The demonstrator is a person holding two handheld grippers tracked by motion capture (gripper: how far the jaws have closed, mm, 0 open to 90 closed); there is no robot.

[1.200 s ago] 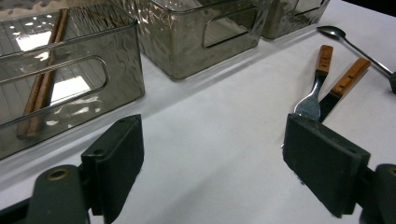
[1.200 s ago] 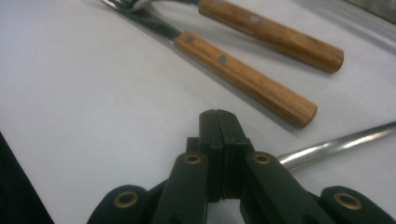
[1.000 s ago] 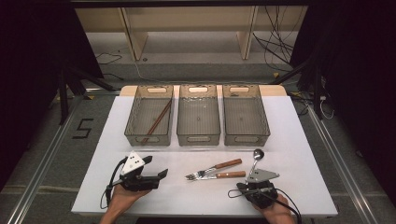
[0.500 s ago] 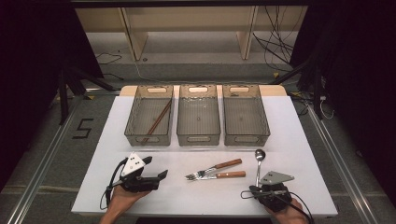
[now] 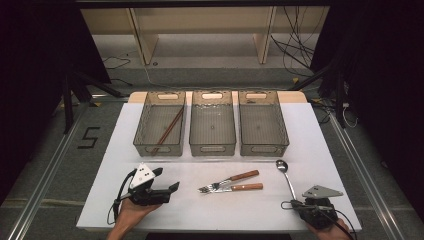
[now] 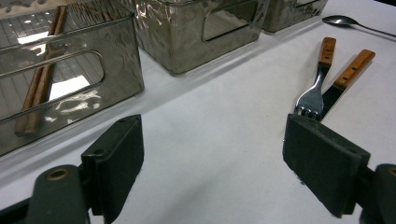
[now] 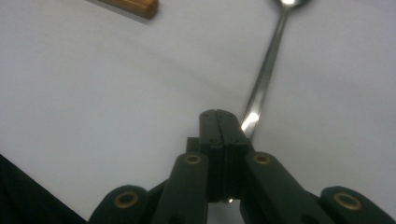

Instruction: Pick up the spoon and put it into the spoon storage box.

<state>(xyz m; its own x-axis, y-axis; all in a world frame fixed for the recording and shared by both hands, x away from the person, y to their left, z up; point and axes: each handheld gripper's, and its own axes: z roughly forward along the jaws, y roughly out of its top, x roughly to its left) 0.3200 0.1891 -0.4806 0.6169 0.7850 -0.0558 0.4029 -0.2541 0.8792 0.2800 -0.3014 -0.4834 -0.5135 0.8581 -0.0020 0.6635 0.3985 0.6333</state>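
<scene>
a long metal spoon (image 5: 286,176) lies on the white table (image 5: 350,165), just right of two wooden-handled forks (image 5: 231,183). the right gripper (image 7: 223,122), nearer the person than the forks, is clenched on the spoon's handle end. the left gripper (image 6: 212,158), left of the forks, rests released, jaws wide apart with nothing between them.

Spoon (image 7: 266,70) bowl cut off at 12 o'clock in the right gripper view, handle end hidden behind the right gripper (image 7: 223,122). Wooden handle (image 7: 133,7) clipped at 11 o'clock. Chopsticks (image 6: 39,81) blurred through the bin wall (image 6: 70,74).
</scene>
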